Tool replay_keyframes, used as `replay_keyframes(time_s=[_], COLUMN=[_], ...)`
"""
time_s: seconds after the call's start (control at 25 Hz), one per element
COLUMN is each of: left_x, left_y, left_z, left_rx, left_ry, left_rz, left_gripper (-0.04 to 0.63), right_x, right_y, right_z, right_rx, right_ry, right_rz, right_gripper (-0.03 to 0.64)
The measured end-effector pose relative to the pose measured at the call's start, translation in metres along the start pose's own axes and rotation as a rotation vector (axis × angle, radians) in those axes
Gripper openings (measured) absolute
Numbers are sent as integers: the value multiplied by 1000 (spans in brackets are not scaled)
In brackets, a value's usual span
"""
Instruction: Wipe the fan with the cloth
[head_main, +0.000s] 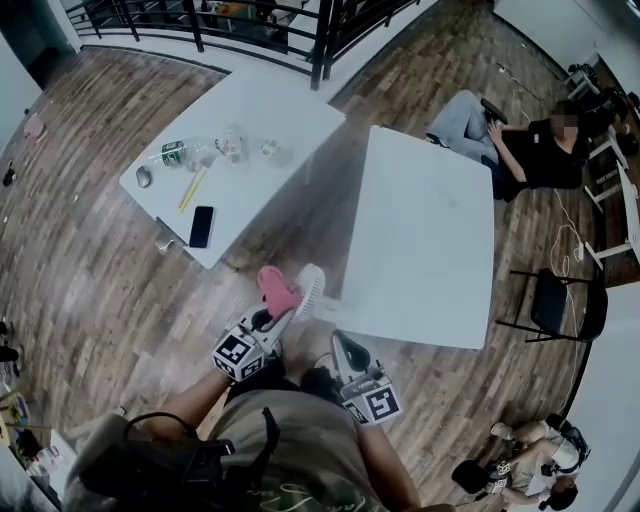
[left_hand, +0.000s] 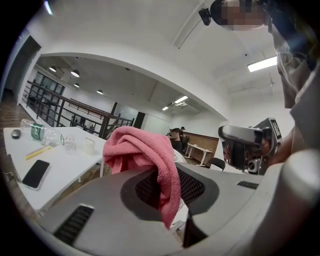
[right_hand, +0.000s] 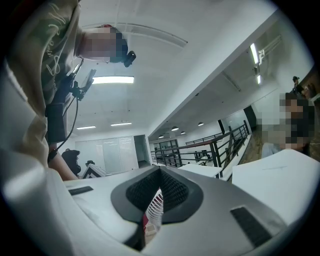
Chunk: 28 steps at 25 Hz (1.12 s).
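A pink cloth (head_main: 277, 288) hangs bunched from my left gripper (head_main: 272, 318), which is shut on it. In the left gripper view the cloth (left_hand: 145, 150) drapes down over the jaws of that gripper (left_hand: 165, 192). A small white fan (head_main: 312, 290) is in the air just right of the cloth, beside the table corner. My right gripper (head_main: 342, 345) points up at it from below. In the right gripper view the fan's white grille (right_hand: 156, 207) sits edge-on in the slit of the shut right gripper (right_hand: 159, 192), and appears gripped. The cloth is close beside the fan; I cannot tell whether they touch.
A white table (head_main: 430, 250) lies right of the fan. Another table (head_main: 260, 110), behind and to the left, carries a phone (head_main: 201, 226), a bottle (head_main: 180, 152) and small items. A black railing (head_main: 250, 25) runs behind. A seated person (head_main: 530, 145) and a black chair (head_main: 555, 305) are at right.
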<state>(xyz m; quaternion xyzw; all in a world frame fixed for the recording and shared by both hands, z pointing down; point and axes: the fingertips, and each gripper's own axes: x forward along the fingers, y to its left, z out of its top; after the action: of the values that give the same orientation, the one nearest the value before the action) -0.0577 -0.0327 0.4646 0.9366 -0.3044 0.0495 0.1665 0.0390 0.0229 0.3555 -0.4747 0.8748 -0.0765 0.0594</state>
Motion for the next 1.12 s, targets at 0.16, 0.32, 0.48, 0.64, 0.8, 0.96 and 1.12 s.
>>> replay_keyframes(time_s=[0.16, 0.32, 0.48, 0.64, 0.8, 0.96, 1.12], left_x=[-3, -4, -9, -8, -7, -7, -6], left_y=[2, 7, 14, 14, 15, 18, 9], left_z=[-9, -15, -37, -45, -44, -47, -39], left_rx=[13, 42, 81, 87, 78, 116, 128], left_ry=[8, 26, 69, 90, 91, 96, 121], left_rz=[-5, -11, -14, -42, -103, -148, -186], left_gripper=[78, 78, 75, 75, 77, 78, 78], right_x=[1, 2, 2, 3, 5, 6, 8], right_y=[0, 1, 0, -1, -1, -2, -3], right_z=[-2, -2, -3, -6, -6, -7, -7], right_rx=[0, -4, -5, -3, -4, -4, -5], right_ry=[8, 12, 17, 20, 21, 19, 19], right_rz=[1, -5, -16, -27, -36, -49, -54], right_gripper=[2, 2, 2, 2, 2, 2, 2])
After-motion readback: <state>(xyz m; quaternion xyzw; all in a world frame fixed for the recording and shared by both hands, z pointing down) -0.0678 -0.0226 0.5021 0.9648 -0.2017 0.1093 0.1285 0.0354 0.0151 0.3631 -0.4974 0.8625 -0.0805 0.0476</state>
